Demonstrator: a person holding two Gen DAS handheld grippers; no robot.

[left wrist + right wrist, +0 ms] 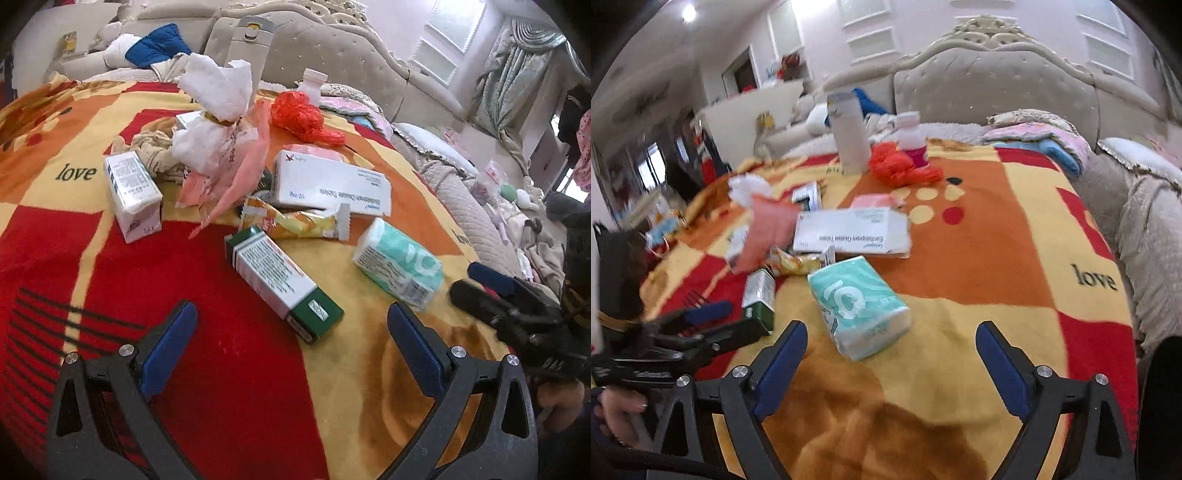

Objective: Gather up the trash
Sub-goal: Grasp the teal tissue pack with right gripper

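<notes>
In the left wrist view, the left gripper (291, 332) is hovering over a red, yellow and orange blanket (221, 369) on a bed, its blue-padded fingers (170, 343) spread apart with nothing between them. The trash is lying scattered ahead: a green-and-white box (280, 282) just beyond the fingers, a teal tissue pack (400, 264) to its right, a yellow snack wrapper (295, 223), a long white tablet box (332, 184), a small white carton (133, 195), crumpled white tissue (218, 110) and an orange plastic bag (303, 116). In the right wrist view, the right gripper (892, 354) is also hanging released and empty, with the tissue pack (858, 302) lying just ahead between its fingers (779, 365); the left gripper (713, 321) is showing at the left edge.
</notes>
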